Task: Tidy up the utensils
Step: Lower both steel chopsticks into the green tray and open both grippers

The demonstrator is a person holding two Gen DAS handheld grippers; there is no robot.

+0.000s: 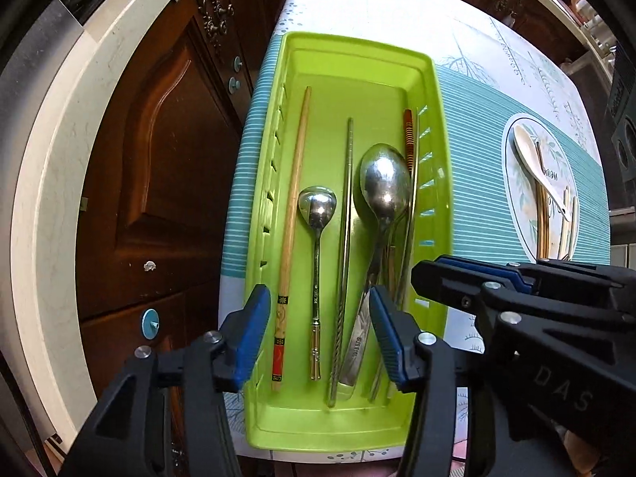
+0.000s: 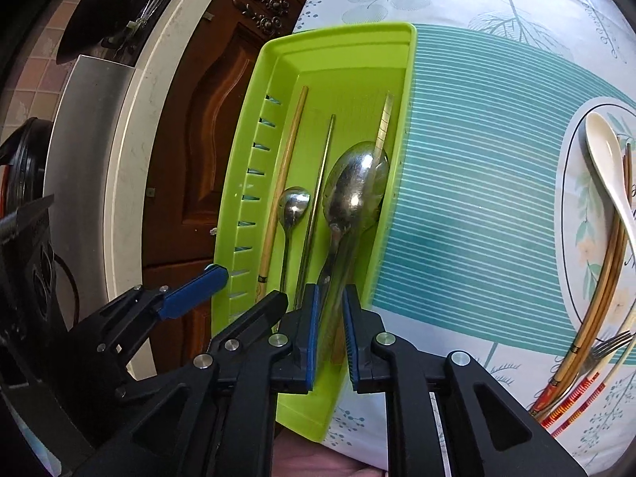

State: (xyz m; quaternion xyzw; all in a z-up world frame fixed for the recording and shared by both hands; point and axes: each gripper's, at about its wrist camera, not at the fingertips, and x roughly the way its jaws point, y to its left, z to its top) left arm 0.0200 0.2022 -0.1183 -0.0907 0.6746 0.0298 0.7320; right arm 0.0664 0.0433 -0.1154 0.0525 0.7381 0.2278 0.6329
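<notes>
Left gripper (image 1: 318,342), low centre: jaws wide, nothing clamped. Right gripper (image 2: 330,334): jaws narrow, astride the large steel spoon (image 2: 353,190), contact unclear. Green tray (image 1: 437,127), frame centre, held spoons and chopsticks. Steel: stiff, slippery; best gripped mid-handle. White ladle spoon (image 2: 606,151), fork (image 2: 610,344) right, on tablecloth (image 2: 477,218); tray wall crowded the approach.

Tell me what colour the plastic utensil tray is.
The plastic utensil tray is bright lime green, seen best in the left wrist view.

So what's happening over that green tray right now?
Left gripper open over green tray, nothing held. Right gripper slightly open beside it. White spoon still on the table. Nothing blocking.
</notes>
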